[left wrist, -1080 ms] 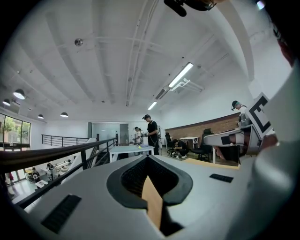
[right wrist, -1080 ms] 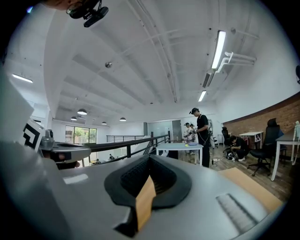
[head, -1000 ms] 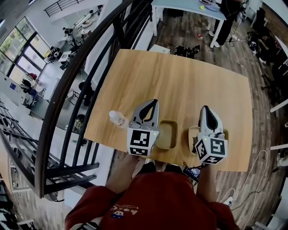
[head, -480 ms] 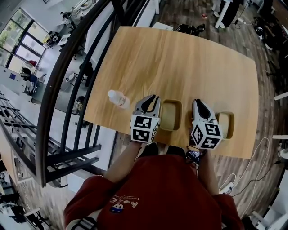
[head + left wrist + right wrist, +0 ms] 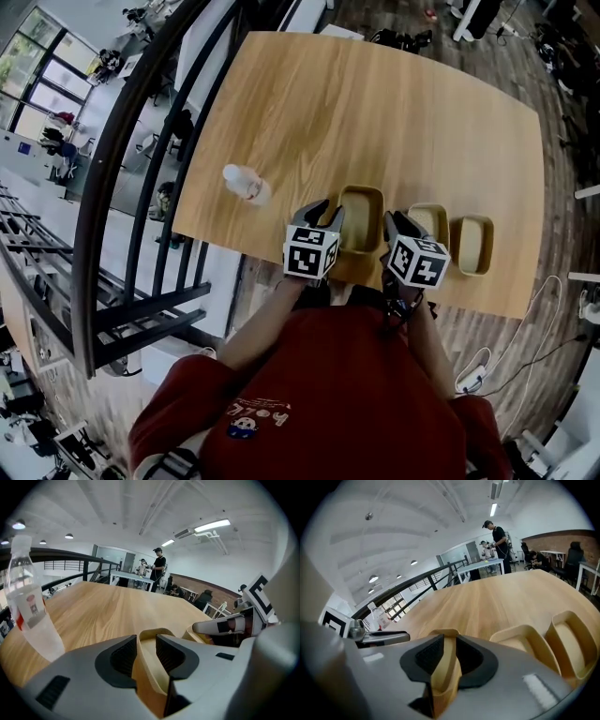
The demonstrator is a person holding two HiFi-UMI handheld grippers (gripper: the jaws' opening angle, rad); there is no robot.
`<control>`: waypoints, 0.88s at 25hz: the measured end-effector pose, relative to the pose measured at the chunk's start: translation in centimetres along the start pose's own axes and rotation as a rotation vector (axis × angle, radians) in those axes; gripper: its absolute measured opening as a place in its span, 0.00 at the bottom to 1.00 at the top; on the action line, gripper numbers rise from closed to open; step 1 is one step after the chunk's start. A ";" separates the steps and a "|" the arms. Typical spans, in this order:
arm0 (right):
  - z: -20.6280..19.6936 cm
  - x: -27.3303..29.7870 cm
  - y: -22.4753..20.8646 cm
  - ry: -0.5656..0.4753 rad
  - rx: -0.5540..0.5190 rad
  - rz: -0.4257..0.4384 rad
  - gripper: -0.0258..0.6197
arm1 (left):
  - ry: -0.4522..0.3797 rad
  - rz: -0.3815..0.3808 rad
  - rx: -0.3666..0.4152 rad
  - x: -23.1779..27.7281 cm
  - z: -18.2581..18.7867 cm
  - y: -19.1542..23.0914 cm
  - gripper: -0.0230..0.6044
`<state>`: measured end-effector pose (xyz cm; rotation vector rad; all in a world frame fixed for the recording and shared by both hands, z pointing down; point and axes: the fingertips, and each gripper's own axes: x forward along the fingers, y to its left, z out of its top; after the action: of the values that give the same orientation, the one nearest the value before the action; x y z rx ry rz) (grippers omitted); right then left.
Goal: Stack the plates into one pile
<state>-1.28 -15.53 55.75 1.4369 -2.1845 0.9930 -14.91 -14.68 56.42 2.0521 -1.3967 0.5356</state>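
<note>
While the three plates sit in a row along the near edge of the table (image 5: 375,112), both grippers are at the left plate (image 5: 362,225), one on each side of it; the middle plate (image 5: 429,223) lies just beside it to the right and the right plate (image 5: 472,246) beyond that, near the near right corner; a clear bottle (image 5: 246,185) stands apart by the left edge.

The left gripper (image 5: 146,638) has just been opening its jaws and is released, with the plate's left wall standing upright between the pads and, as far as I can tell, not pressed; the right gripper (image 5: 449,641) has likewise just been opening and straddles the opposite wall, also unclenched, in the narrow space between the left plate and the middle one.

Each plate's long axis runs from the near edge toward the far edge, and both grippers point along it, so each wall lies lengthwise in its jaws; the likely next step is to clench both, lift, and carry the plate sideways to the right onto its neighbour; the right gripper is the one nearer that neighbour and could nudge it.
</note>
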 end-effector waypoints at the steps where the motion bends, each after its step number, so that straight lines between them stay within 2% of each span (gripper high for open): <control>1: -0.7 0.3 -0.2 0.020 0.005 -0.010 0.18 | 0.016 0.001 -0.003 0.3 -0.6 0.0 0.22; 11: -5.3 2.7 -1.1 0.144 -0.004 -0.059 0.18 | 0.107 0.018 -0.050 2.2 -4.3 0.3 0.22; 20: -5.9 3.4 -1.7 0.161 0.000 -0.048 0.18 | 0.137 0.023 -0.112 2.9 -5.8 0.3 0.22; 22: -5.9 3.5 -1.5 0.161 -0.004 -0.043 0.15 | 0.138 0.012 -0.117 3.0 -5.9 0.2 0.21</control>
<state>-1.96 -14.05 62.58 1.3469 -2.0316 1.0503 -14.03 -12.82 62.72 1.8795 -1.3281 0.5755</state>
